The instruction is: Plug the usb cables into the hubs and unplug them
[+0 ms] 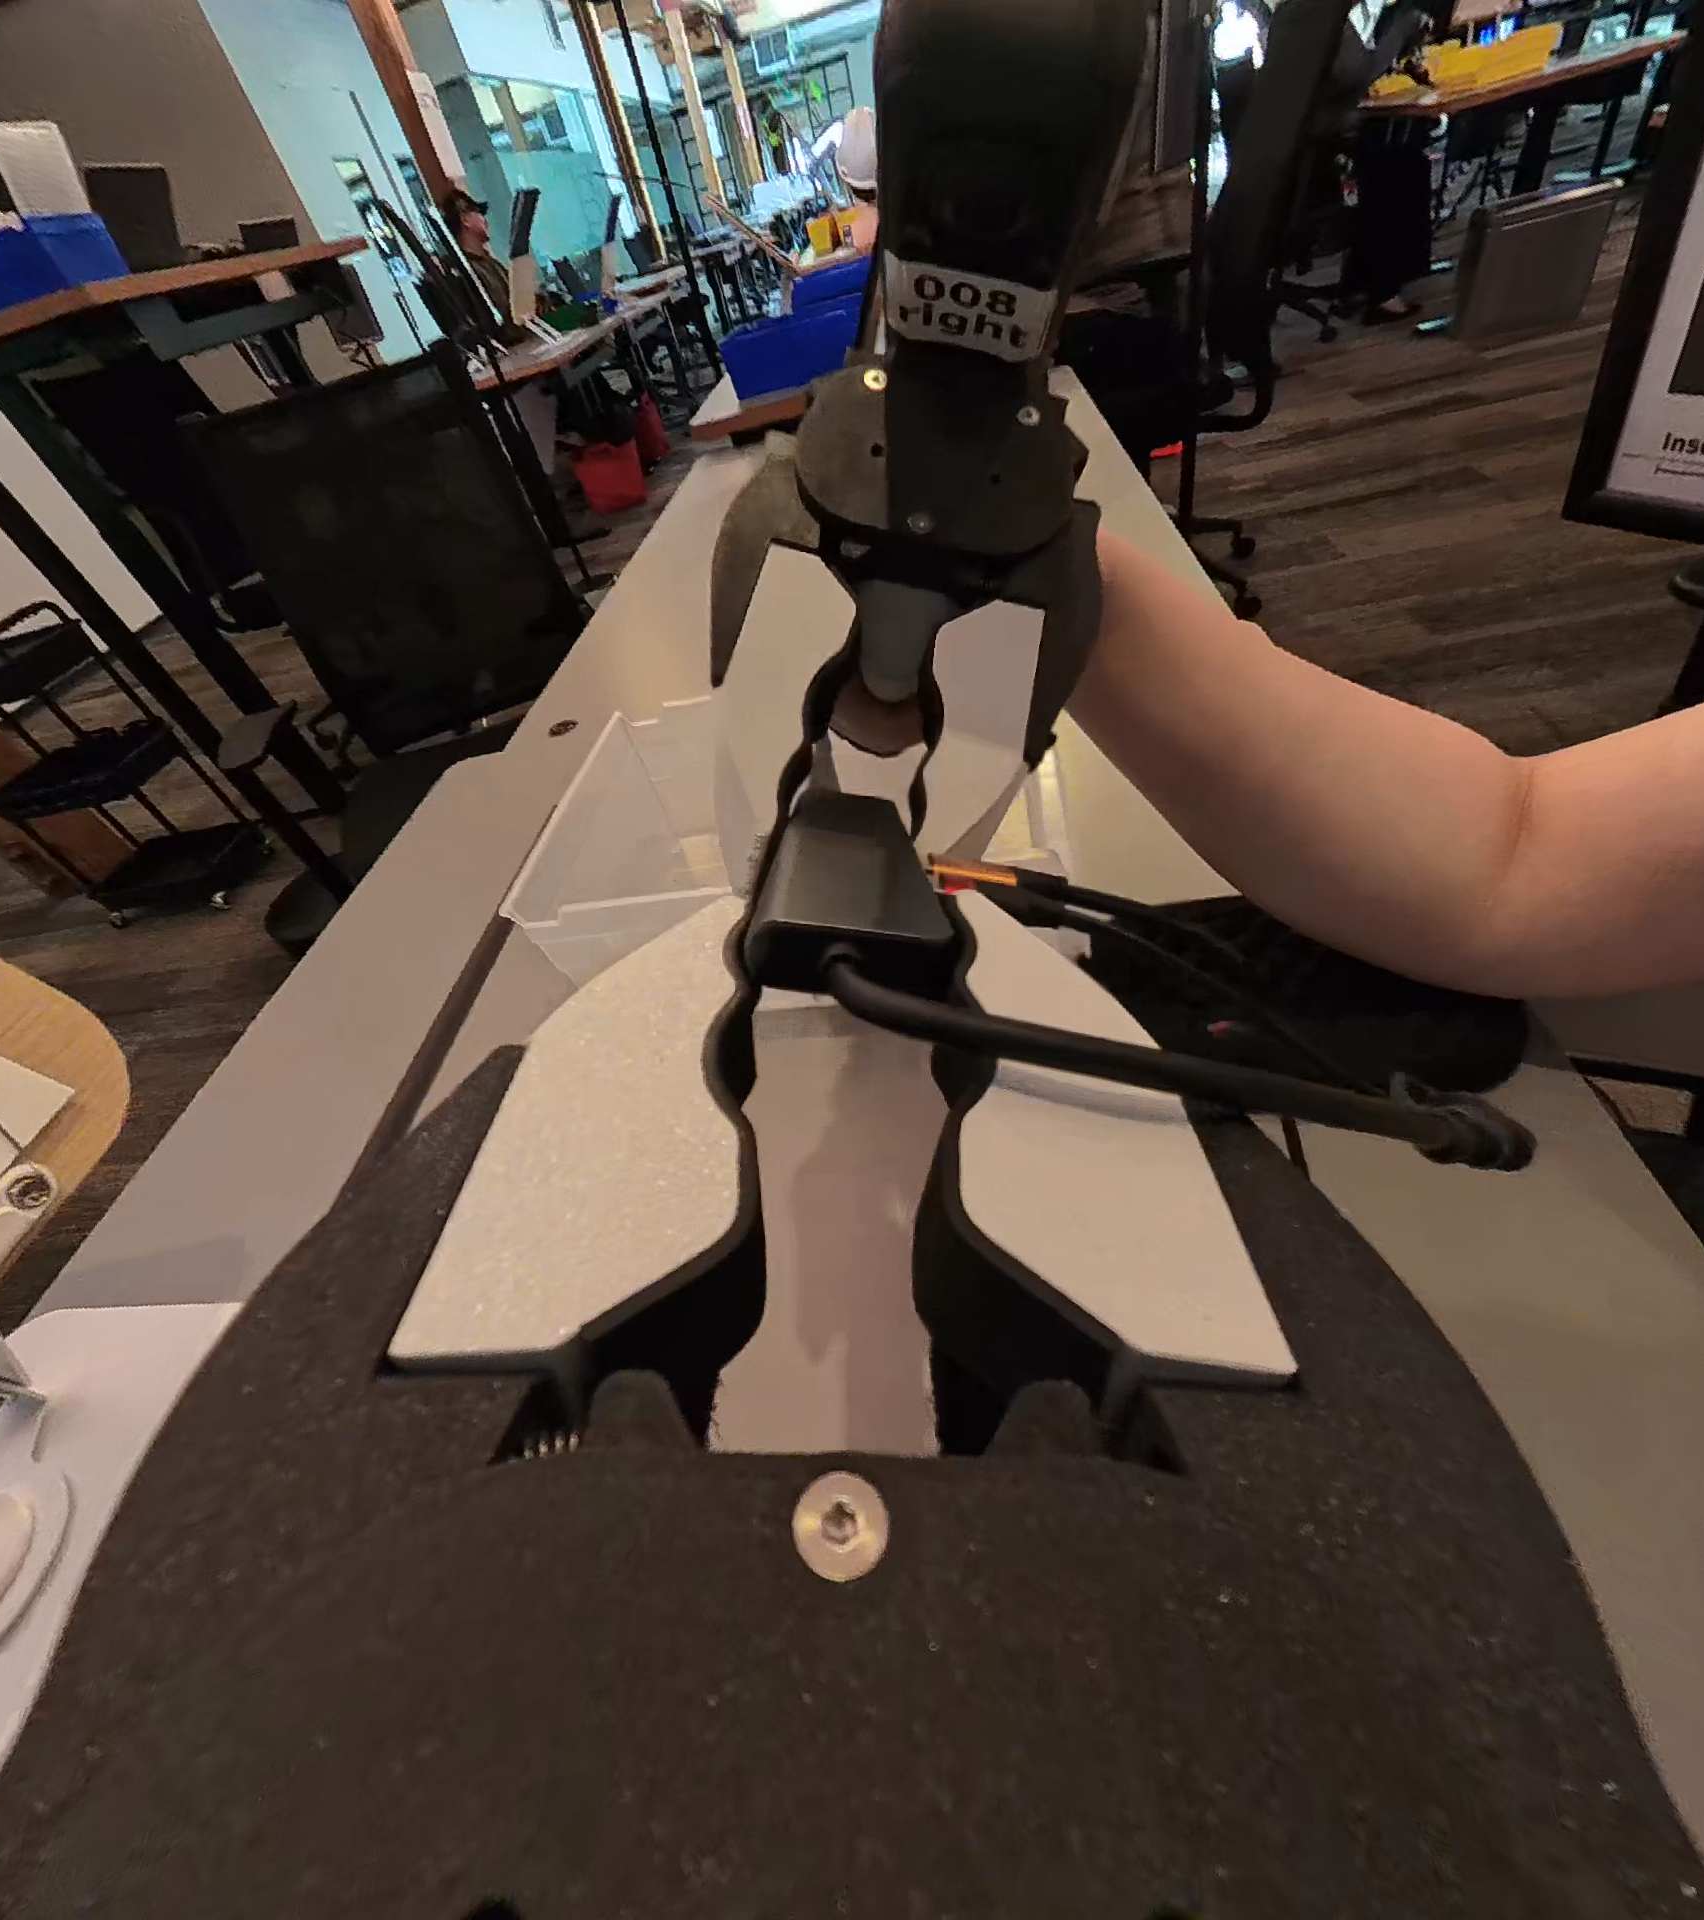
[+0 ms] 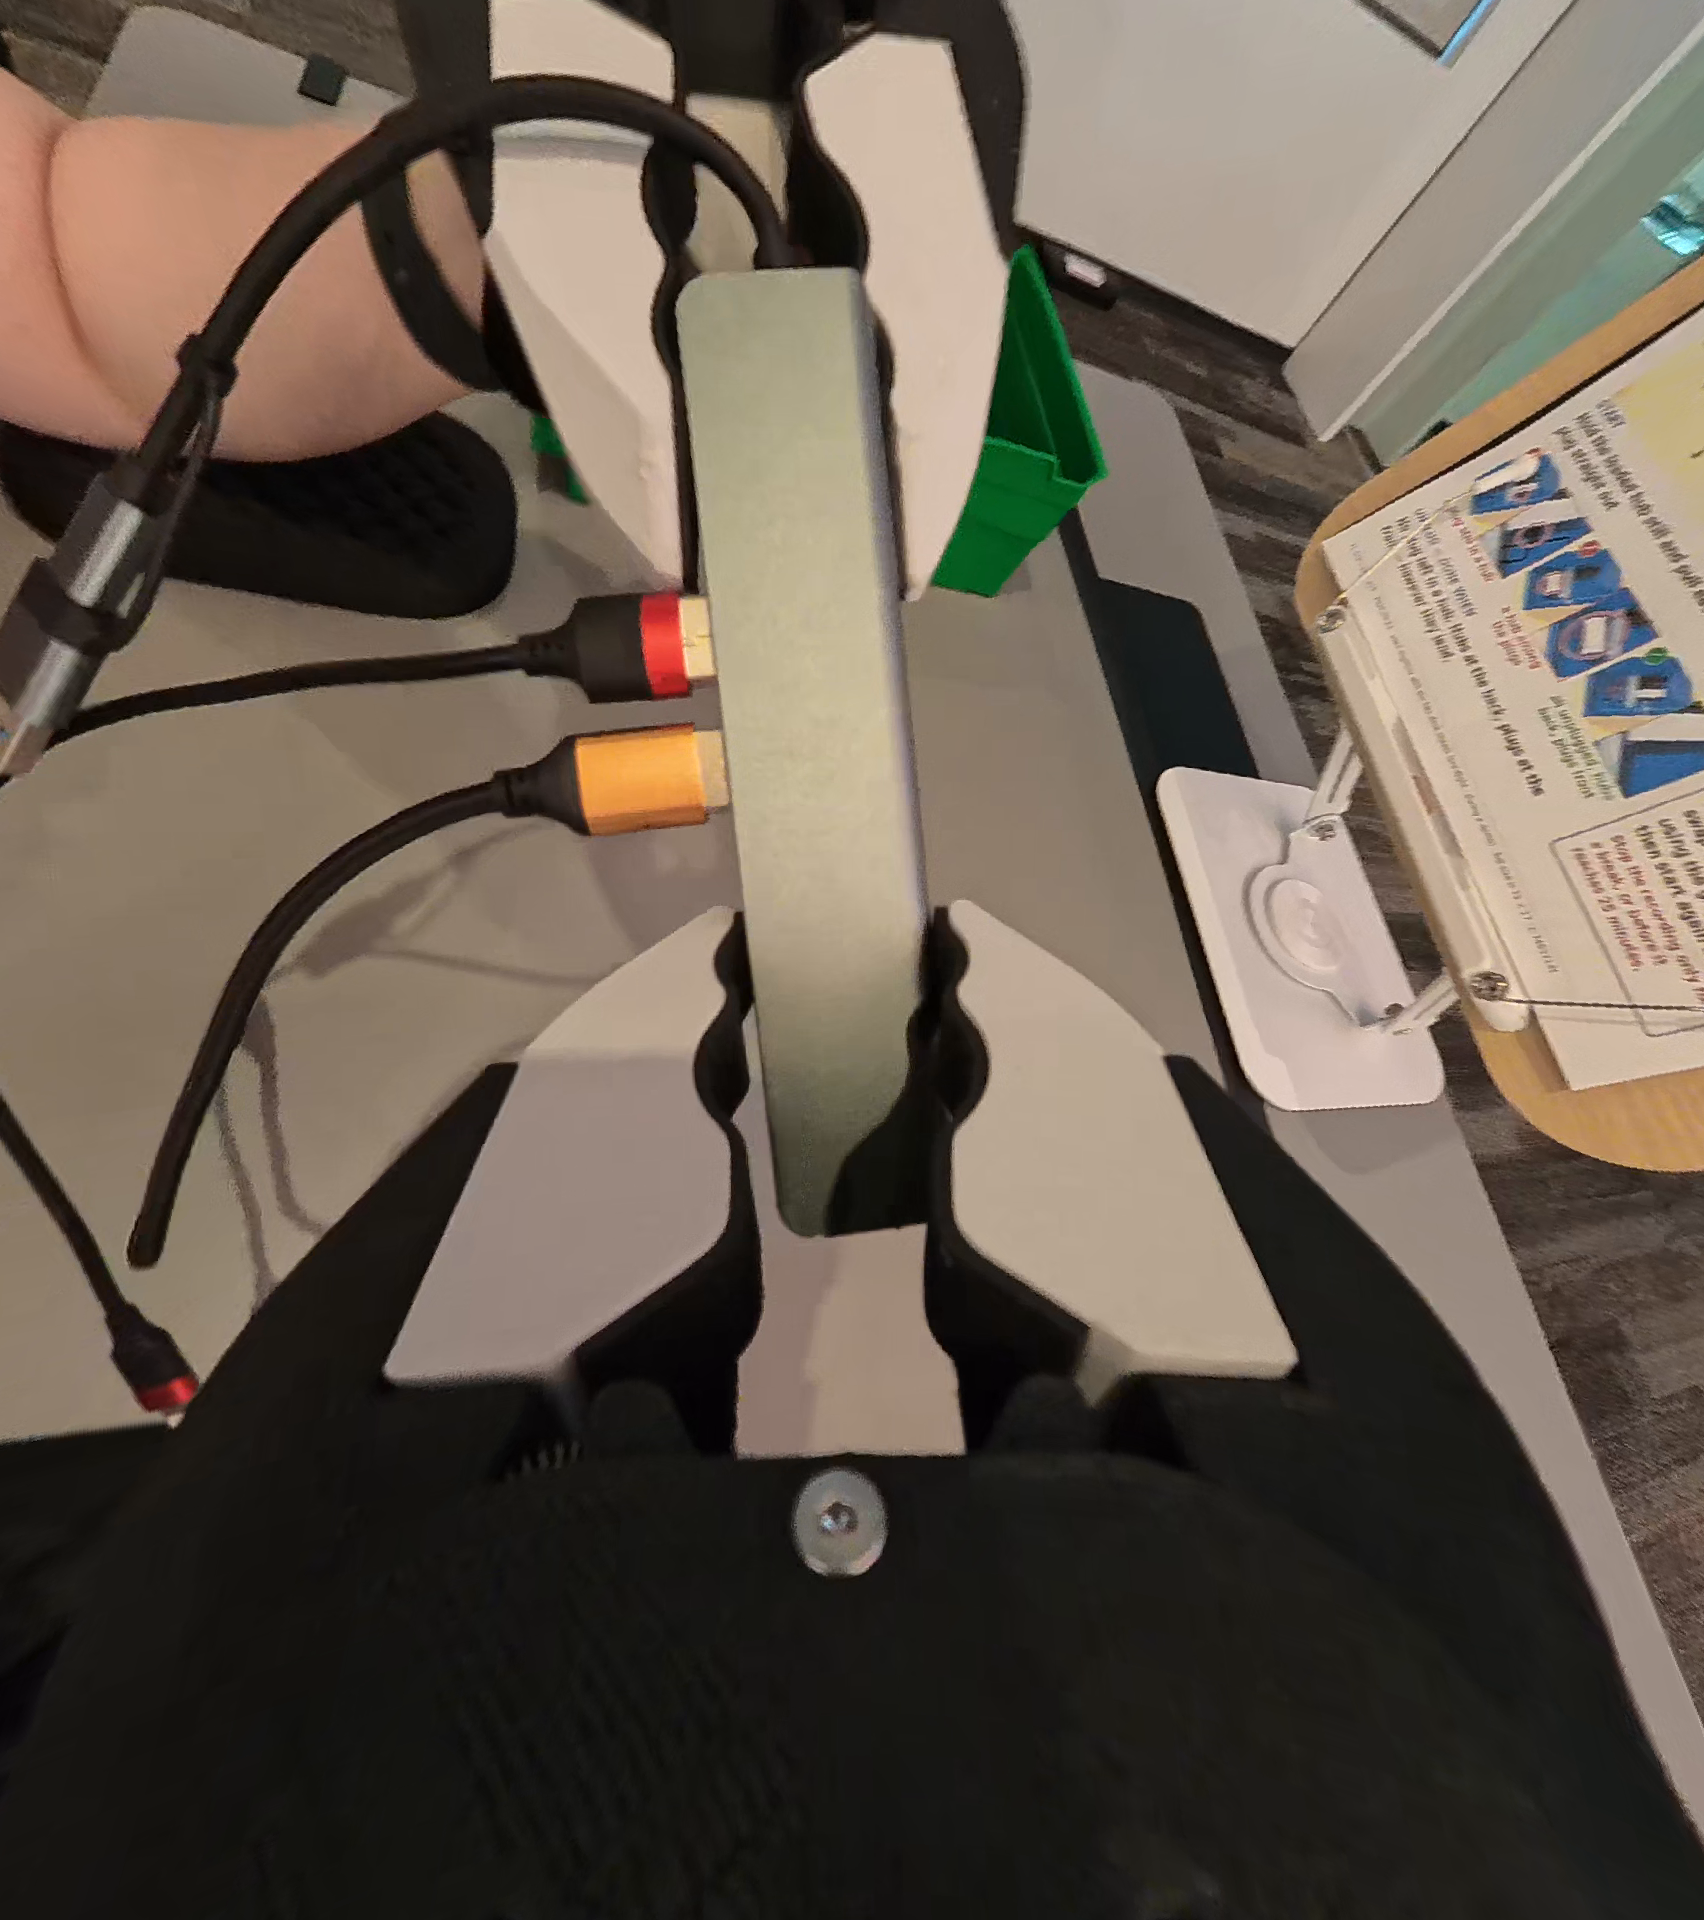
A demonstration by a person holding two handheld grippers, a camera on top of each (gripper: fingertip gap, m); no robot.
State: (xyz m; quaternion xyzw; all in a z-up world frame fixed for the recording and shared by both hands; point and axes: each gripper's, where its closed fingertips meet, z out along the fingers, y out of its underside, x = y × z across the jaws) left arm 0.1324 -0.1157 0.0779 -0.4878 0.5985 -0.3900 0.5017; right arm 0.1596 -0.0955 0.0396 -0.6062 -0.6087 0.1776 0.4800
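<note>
The grey hub (image 2: 812, 707) is the landmark here: it hangs above the grey table (image 2: 474, 935), pinched at both ends. The right gripper (image 2: 832, 1049) has its jaws closed narrow on the hub's near end, and the left gripper (image 1: 853, 940) clamps the far end, where the hub's own black lead (image 2: 474, 135) leaves and arcs away to its silver plug (image 2: 63, 634). Two cables sit in ports on the hub's left edge – the red plug (image 2: 656, 644) farther from the right gripper, the gold plug (image 2: 650, 779) nearer it, both seated flush as far as can be seen. A green bin (image 2: 1030, 457) stands beyond the hub on its right; an instruction sheet (image 2: 1606, 727) lies well off to the same side. With both plugs in, the step in hand looks like the unplugging. To do it well, one gripper should keep the hub fixed while the other lets go, takes a plug by its coloured shell, not its cord, and draws it straight out along the port – no twisting
</note>
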